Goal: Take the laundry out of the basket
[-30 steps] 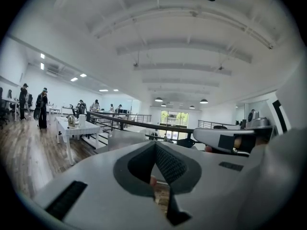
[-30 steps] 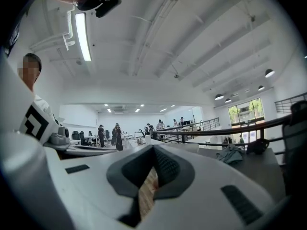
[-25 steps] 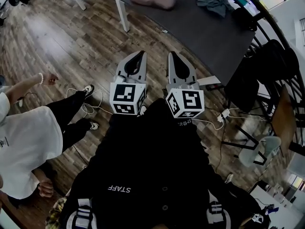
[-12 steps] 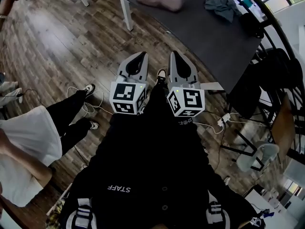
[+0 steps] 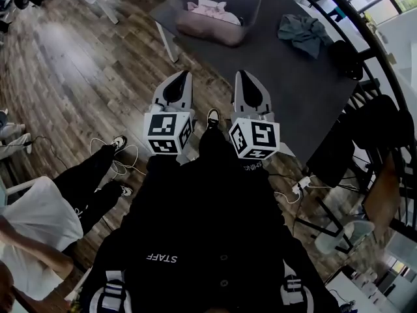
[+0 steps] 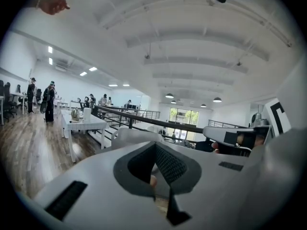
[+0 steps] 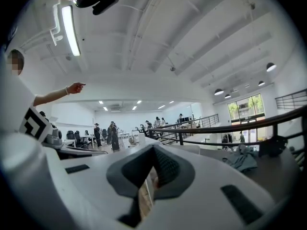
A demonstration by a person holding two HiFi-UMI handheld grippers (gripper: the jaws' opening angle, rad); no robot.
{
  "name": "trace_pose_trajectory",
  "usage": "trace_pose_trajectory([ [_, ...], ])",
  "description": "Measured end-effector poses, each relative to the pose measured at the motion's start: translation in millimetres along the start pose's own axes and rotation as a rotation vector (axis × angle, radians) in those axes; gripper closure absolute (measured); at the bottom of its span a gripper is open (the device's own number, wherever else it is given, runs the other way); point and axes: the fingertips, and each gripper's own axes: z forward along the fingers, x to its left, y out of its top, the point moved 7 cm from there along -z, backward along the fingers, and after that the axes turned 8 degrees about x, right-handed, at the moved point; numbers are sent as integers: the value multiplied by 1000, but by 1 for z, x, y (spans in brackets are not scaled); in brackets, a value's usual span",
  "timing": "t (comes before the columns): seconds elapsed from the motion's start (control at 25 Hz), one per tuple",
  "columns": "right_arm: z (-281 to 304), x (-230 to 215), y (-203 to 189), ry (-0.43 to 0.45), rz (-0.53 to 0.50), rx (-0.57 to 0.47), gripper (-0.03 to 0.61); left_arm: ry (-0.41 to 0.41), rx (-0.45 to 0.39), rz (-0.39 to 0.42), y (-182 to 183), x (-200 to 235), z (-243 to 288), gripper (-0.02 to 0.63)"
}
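A clear plastic basket [image 5: 220, 12] holding pink laundry [image 5: 210, 10] stands on the dark grey table [image 5: 273, 51] at the top of the head view. My left gripper [image 5: 184, 74] and right gripper [image 5: 242, 74] hang side by side over the wooden floor, short of the table's near edge. Both point toward the table, jaws together, with nothing between them. In the left gripper view the left gripper [image 6: 154, 144] shows its jaws meeting. The right gripper [image 7: 153, 148] looks the same in its own view.
A crumpled grey-green cloth [image 5: 305, 32] lies on the table right of the basket and is seen again as the cloth [image 7: 242, 159]. A white table leg [image 5: 167, 39] stands ahead left. A seated person [image 5: 39, 220] and floor cables [image 5: 124, 155] are at left, a dark chair [image 5: 335, 145] at right.
Both grippers have advanced together toward the table. The basket, cut off at the top edge before, is now fully in the head view. The person at left has slid lower in the picture.
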Motion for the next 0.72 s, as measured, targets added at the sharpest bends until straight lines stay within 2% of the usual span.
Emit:
trace_pose_trajectory([
  [0.4,132,-89,50,68,-4,36,566,17,-3,-2,73,8,156,614],
  [0.72,191,-129,54,121,30,89,566,68,62,-2,82,16,216,614],
])
